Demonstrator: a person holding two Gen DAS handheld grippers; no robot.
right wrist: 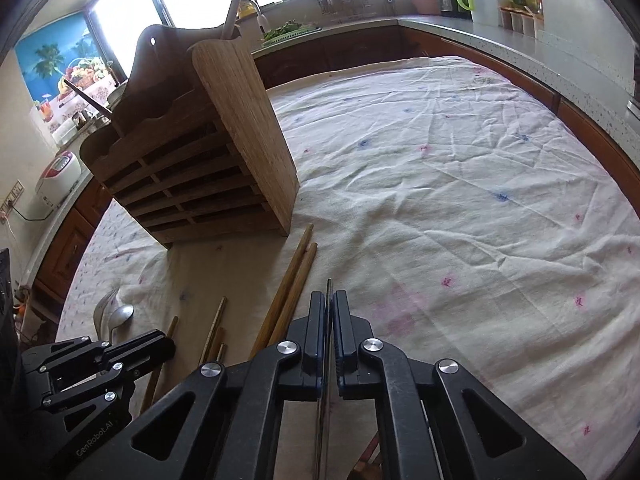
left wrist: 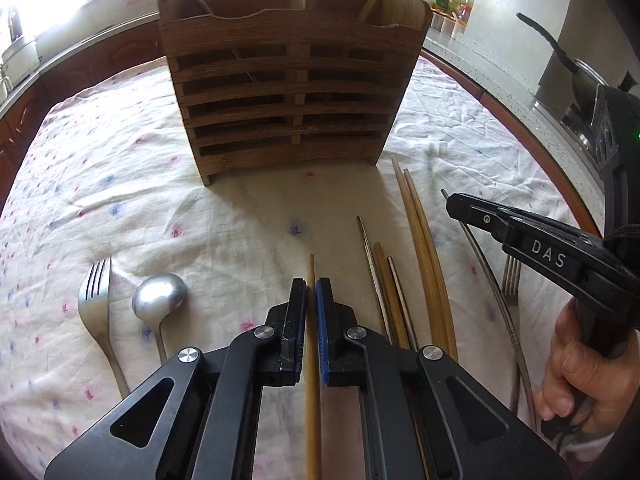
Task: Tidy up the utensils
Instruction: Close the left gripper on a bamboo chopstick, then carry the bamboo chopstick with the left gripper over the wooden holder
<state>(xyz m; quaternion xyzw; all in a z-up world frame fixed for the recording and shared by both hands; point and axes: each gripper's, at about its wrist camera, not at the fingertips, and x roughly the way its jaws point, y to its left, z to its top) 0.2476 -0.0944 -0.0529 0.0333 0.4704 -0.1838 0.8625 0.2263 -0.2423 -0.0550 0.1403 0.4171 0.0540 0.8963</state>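
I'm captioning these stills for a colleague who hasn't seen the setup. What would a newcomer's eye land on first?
First, the slatted wooden utensil holder standing upright mid-table on the flowered tablecloth, a few sticks already inside. Next, the two grippers in front of it: the left gripper is shut on a wooden chopstick, the right gripper on a thin metal chopstick. Between them lie loose chopsticks; a fork and spoon lie far left.

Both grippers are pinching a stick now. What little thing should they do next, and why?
Probably lift both a little off the cloth. The left gripper is shut on a wooden chopstick and the right gripper on a thin metal chopstick, both still lying low, while the wooden holder stands ahead with its openings on top.
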